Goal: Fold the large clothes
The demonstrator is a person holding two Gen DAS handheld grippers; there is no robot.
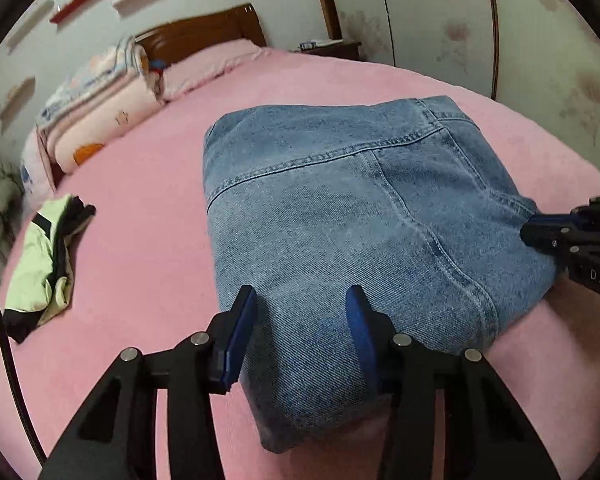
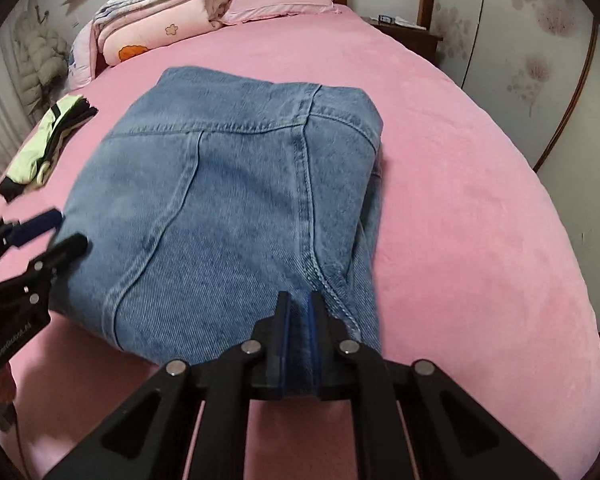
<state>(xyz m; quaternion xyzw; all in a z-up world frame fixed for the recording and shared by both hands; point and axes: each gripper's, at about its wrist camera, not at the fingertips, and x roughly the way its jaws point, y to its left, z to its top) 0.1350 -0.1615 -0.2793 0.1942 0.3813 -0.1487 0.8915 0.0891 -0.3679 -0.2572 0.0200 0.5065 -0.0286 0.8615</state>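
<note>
A folded blue denim garment [image 1: 340,216] lies on the pink bed [image 1: 140,200]; it also shows in the right wrist view [image 2: 220,200]. My left gripper [image 1: 302,300] is open, its blue pads straddling the garment's near edge. It shows at the left of the right wrist view [image 2: 66,228], jaws apart. My right gripper [image 2: 298,304] is shut on the denim garment's near edge, beside a stitched seam. It shows at the right of the left wrist view [image 1: 540,228].
A light green and black garment [image 1: 48,264] lies crumpled at the bed's left side, also in the right wrist view [image 2: 48,144]. Folded quilts [image 1: 96,108] and a pink pillow [image 1: 212,64] sit by the wooden headboard [image 1: 204,28]. A nightstand [image 1: 332,46] and wardrobe [image 1: 480,20] stand beyond.
</note>
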